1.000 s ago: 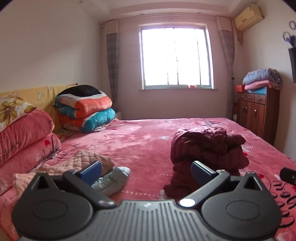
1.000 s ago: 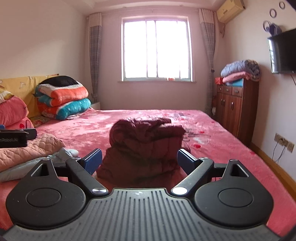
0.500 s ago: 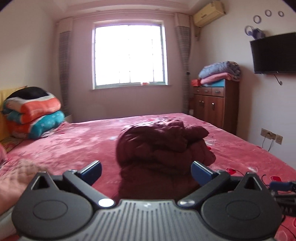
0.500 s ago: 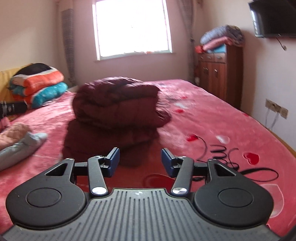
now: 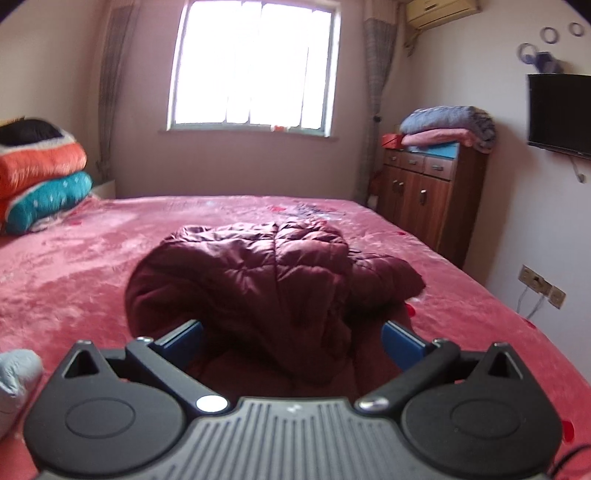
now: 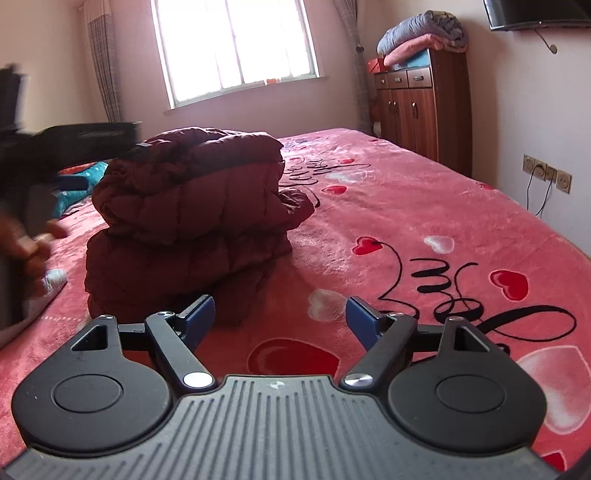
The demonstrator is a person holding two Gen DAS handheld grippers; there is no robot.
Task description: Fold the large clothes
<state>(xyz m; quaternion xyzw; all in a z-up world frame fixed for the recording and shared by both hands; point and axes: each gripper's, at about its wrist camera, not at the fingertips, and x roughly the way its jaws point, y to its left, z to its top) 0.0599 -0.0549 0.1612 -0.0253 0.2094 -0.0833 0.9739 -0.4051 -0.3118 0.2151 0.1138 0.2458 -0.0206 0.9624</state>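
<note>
- A pink plush bedspread (image 6: 424, 206) covers the bed, printed with red hearts, pale hearts and looping black script on the right side.
- The dark red quilted coat (image 6: 192, 206) sits folded in a thick stack of layers in the middle of the bed, puffy and slightly lopsided, one corner sticking out to the right.
- The left gripper (image 5: 291, 338) hovers just before the coat, its blue-padded fingers spread wide with the coat's near edge between them; they grip nothing.
- The right gripper (image 6: 280, 319) hangs low over the bedspread to the right of the coat, fingers likewise wide apart and empty; its left pad is near the coat's bottom layer, and contact cannot be judged.
- The room: a bright barred window (image 5: 255, 66) with plaid curtains, a wooden cabinet (image 5: 432, 199) against the right wall with folded blankets (image 5: 447, 125) on top, a wall TV (image 5: 559, 110), an air conditioner (image 5: 439, 11) near the ceiling, and sockets (image 6: 546, 177) low on the wall.
- Rolled quilts (image 5: 40, 177) in orange and teal are stacked at the bed's left side.
- Hard to make out: in the right view the left gripper and the hand (image 6: 26, 240) holding it are a dark blur at the left edge.
- A pale blue cloth (image 5: 16, 376) is cut off by the frame at lower left.
- The window glare washes out everything outside.
</note>
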